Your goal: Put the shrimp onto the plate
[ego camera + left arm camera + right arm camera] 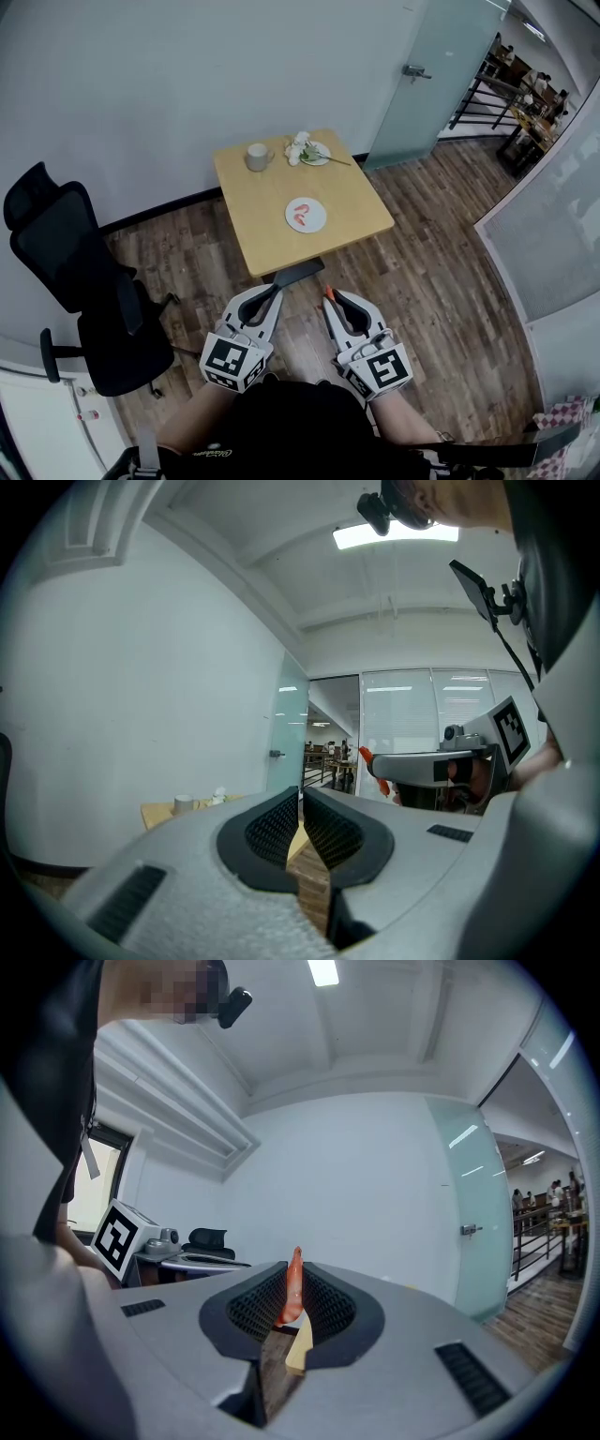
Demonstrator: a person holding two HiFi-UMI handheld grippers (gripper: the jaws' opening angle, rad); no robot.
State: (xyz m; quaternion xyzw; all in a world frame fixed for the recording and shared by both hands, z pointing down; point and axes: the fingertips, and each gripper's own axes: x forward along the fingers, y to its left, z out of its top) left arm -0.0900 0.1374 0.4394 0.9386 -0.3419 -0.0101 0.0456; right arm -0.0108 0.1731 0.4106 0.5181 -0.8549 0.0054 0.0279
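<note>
Well short of the bench [267, 211], both tools are held low over the wooden floor [441, 281]. The right tool [330, 298] is clenched on an orange shrimp [292, 1290], whose tip sticks up past the pads. The left tool [277, 292] just beside it is closed on nothing. On the bench, a white plate [318, 223] carries another shrimp [300, 213], with a cup [256, 157] farther back.

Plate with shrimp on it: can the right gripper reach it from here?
Probably not yet. The right gripper, shut on a shrimp, hangs over the floor short of the table. Nothing blocks the way to the plate; a step closer should do.
</note>
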